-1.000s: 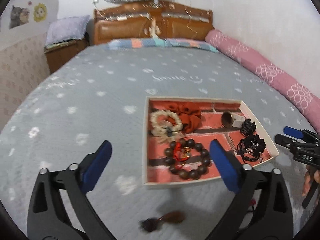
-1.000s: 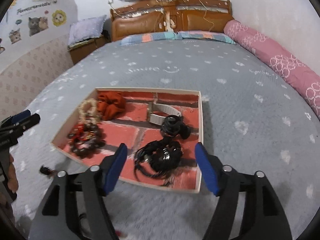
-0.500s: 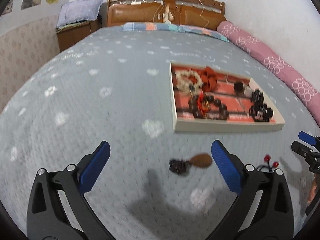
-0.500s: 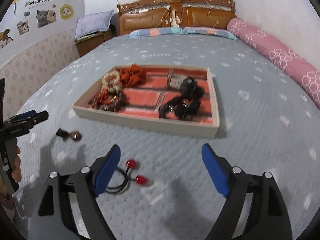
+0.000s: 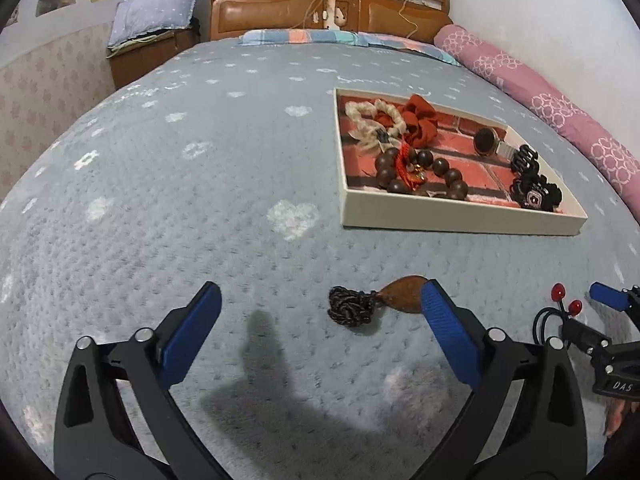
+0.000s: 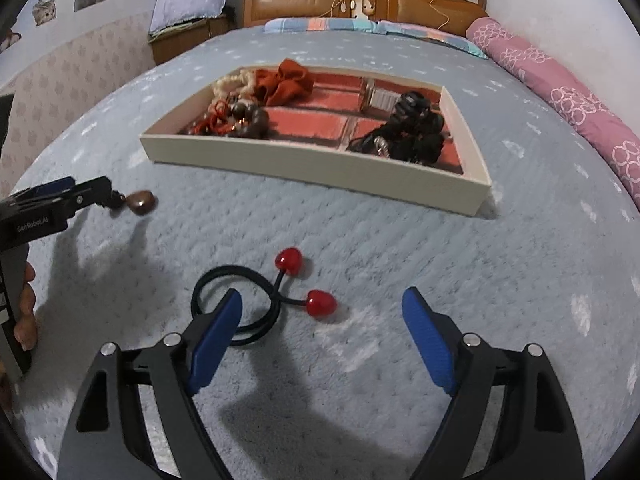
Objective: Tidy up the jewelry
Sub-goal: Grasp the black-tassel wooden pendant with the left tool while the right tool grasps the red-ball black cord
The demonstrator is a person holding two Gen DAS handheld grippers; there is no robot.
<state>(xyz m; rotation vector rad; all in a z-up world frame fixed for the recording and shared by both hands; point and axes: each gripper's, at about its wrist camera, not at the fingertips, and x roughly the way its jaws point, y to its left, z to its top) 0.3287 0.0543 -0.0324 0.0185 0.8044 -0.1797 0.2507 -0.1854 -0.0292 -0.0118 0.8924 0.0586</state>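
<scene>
A cream tray (image 5: pixel 460 216) with a red brick-pattern floor lies on the grey bedspread and holds a wooden bead bracelet (image 5: pixel 420 172), scrunchies, a watch (image 5: pixel 486 142) and black hair clips. It also shows in the right wrist view (image 6: pixel 304 160). A brown pendant on a dark cord (image 5: pixel 376 300) lies on the bed between the fingers of my open left gripper (image 5: pixel 320 316). A black hair tie with two red beads (image 6: pixel 264 296) lies between the fingers of my open right gripper (image 6: pixel 324 324).
A pink bolster (image 5: pixel 552 108) runs along the bed's right side. The wooden headboard (image 5: pixel 332 8) and a bedside cabinet (image 5: pixel 148 52) stand at the far end. The right gripper shows at the right edge of the left wrist view (image 5: pixel 608 336).
Both grippers have pulled back from the tray and dropped lower over the bedspread. The pendant and the hair tie now lie close in front of the open fingers.
</scene>
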